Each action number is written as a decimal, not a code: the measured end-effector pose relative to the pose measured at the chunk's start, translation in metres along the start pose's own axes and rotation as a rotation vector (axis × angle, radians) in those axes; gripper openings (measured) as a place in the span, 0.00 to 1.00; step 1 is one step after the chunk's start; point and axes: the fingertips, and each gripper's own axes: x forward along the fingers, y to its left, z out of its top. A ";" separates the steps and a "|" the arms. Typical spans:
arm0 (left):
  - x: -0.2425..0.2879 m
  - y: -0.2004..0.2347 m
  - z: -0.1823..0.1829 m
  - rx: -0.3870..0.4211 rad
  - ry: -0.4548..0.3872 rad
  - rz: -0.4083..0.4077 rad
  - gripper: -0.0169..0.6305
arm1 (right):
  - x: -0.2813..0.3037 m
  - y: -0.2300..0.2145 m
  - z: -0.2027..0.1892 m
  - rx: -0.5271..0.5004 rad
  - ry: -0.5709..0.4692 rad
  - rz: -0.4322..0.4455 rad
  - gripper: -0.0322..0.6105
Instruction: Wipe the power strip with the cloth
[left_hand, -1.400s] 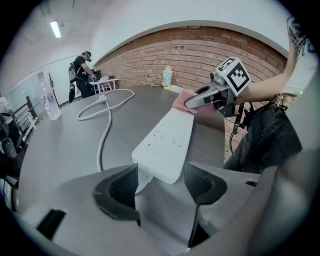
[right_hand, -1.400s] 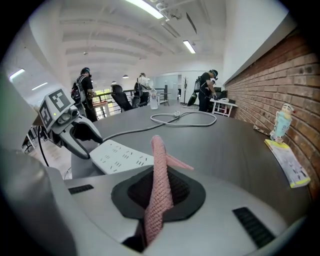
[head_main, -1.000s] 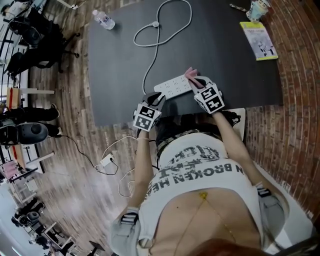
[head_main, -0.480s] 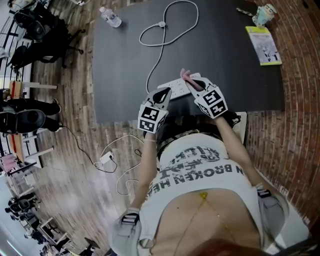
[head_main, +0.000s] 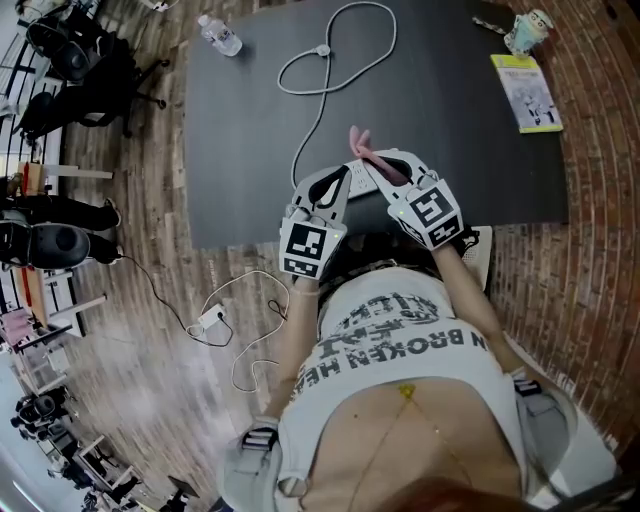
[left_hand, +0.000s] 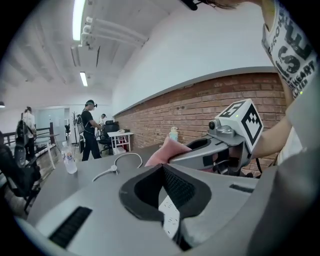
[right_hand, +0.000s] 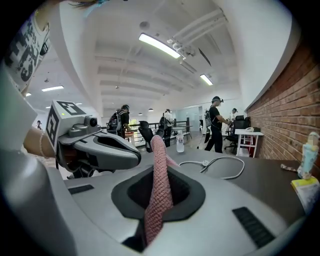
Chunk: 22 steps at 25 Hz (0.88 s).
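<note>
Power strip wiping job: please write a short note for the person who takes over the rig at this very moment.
Left gripper: shut on one end of the power strip, holding it up at the near edge of the table.
Right gripper: shut on the pink cloth, which sticks up from the jaws, close beside the strip.
Cable: looped on the table.
Done: both things are gripped.
Left: rub the cloth along the strip; no wiping contact shows yet.
</note>
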 end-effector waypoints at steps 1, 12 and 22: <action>-0.001 0.000 0.007 0.004 -0.014 0.005 0.04 | -0.002 0.001 0.007 -0.005 -0.014 0.000 0.07; -0.017 0.001 0.067 -0.024 -0.139 0.057 0.04 | -0.026 0.012 0.072 -0.031 -0.142 0.006 0.07; -0.023 -0.008 0.080 0.029 -0.155 0.057 0.04 | -0.041 0.014 0.091 -0.061 -0.182 -0.003 0.07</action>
